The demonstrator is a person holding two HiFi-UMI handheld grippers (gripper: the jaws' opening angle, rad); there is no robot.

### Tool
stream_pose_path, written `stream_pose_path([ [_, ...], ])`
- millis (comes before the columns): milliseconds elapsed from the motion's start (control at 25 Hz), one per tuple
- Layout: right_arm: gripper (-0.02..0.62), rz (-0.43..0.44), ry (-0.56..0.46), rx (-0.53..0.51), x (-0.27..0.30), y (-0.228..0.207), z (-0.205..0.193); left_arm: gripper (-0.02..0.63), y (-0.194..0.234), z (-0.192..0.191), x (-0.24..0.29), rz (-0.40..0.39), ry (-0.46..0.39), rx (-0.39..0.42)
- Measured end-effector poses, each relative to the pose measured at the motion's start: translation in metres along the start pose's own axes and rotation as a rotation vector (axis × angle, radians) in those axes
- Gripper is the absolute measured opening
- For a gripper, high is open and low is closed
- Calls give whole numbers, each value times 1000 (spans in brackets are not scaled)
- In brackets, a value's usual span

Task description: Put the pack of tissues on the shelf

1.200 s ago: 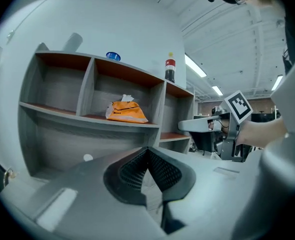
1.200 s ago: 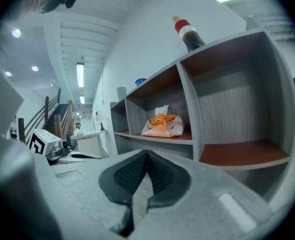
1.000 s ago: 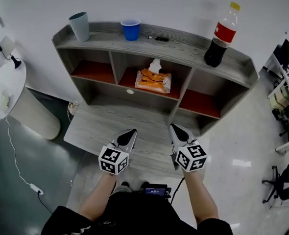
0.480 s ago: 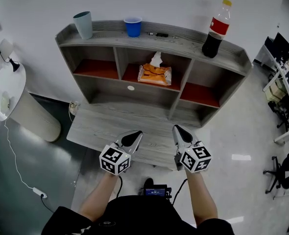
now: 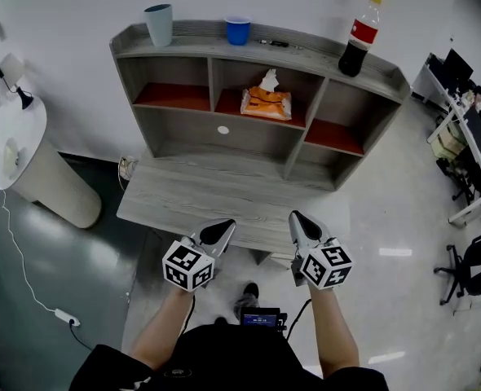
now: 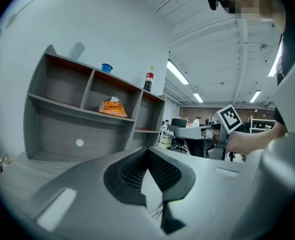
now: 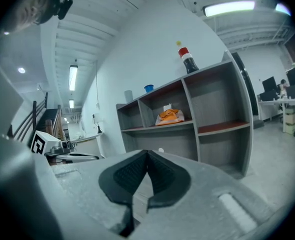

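Both shut and empty, my left tool (image 5: pixel 219 229) and right tool (image 5: pixel 299 221); pack of tissues (image 5: pixel 266 103) in the shelf (image 5: pixel 314 58), middle compartment.

Orange tissue pack (image 5: pixel 266 103), white tissue sticking up, lying in shelf (image 5: pixel 363 76) middle compartment.
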State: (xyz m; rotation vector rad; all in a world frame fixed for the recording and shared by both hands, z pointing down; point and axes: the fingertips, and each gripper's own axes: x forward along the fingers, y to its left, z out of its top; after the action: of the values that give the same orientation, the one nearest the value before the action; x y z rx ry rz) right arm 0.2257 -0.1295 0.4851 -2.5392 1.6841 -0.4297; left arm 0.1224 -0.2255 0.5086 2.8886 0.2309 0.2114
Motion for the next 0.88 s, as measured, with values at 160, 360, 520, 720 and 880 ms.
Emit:
stream_pose_path([
  [160,5,-22,11,-20,-25,25,-15,5,-10,-11,-27,-19,6,-10],
  [360,5,-46,33,-52,-52,50,-31,4,-27,-22,-48,-59,29,-13],
  [520,5,-51,50,-65,-68,58,-39,4,-41,-26,-56,-86,31,-13],
  [720,5,-54,56,-54,-79,58,-45,4,-53,-34,-64,-108,42,-15],
  [880,5,-44,58,-54,-92,58,-46,4,-59,-38,-67,-90,47,-21],
])
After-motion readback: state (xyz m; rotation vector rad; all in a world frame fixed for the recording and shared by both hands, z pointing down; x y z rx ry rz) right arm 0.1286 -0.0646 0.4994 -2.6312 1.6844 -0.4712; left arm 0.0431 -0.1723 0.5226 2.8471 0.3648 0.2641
